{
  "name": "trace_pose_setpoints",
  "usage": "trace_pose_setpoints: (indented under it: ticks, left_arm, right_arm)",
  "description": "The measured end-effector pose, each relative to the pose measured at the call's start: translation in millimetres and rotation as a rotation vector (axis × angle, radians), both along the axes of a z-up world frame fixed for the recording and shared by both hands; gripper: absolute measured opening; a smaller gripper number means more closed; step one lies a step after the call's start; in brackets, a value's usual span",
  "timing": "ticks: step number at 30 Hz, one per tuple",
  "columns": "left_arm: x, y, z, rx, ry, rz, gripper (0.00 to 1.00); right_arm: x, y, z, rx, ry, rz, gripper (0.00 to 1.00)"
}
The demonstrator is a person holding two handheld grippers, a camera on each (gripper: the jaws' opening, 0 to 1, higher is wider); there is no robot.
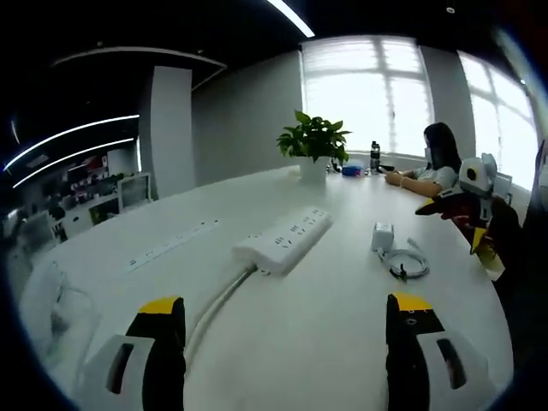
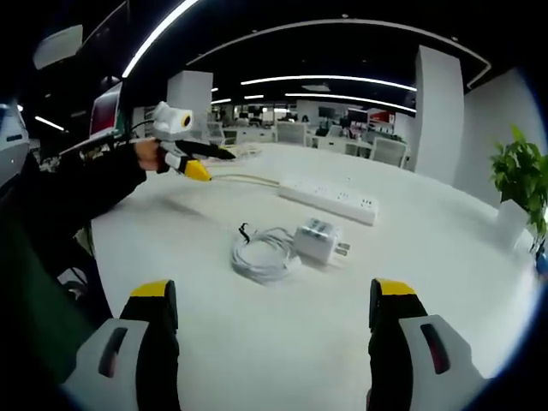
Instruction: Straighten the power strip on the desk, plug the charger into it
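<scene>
White and curved, the office counter (image 1: 342, 291) carries the power strip (image 1: 284, 240) lying at a slant mid-surface, its thick cable trailing toward the near edge, so it likely still needs squaring up. Just beside it, apart from it, sits the white cube charger (image 2: 319, 241) with prongs facing the counter edge and its thin cord coiled (image 2: 264, 254) alongside. Both the left gripper (image 1: 287, 342) and right gripper (image 2: 272, 330) hover above the counter, jaws wide apart and holding nothing, probably poised to start.
</scene>
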State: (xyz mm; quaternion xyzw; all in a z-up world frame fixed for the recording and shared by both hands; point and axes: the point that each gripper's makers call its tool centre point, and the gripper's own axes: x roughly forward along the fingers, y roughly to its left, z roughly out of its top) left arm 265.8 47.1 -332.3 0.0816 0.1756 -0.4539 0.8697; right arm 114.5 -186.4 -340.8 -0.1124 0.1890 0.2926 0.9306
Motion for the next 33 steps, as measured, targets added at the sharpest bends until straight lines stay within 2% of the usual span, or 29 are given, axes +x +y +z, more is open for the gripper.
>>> trace_pose_setpoints:
  ticks: [12,24,33]
  left_arm:
    - [-6.1,5.6,-11.8,0.03,-0.002,-0.006,0.99]
    - [-12.2,17.2,-10.8,0.05,-0.02,0.036,0.99]
    - [-16.2,14.2,-13.0,0.067,-0.016,0.017,0.99]
  right_arm:
    - [5.7,3.6,-1.9,0.01,0.009,-0.01,0.91]
    - [19.4,5.2,-0.1,-0.015,-0.007,-0.017,0.89]
    - [33.2,7.0,2.5,0.006,-0.031,-0.031,0.85]
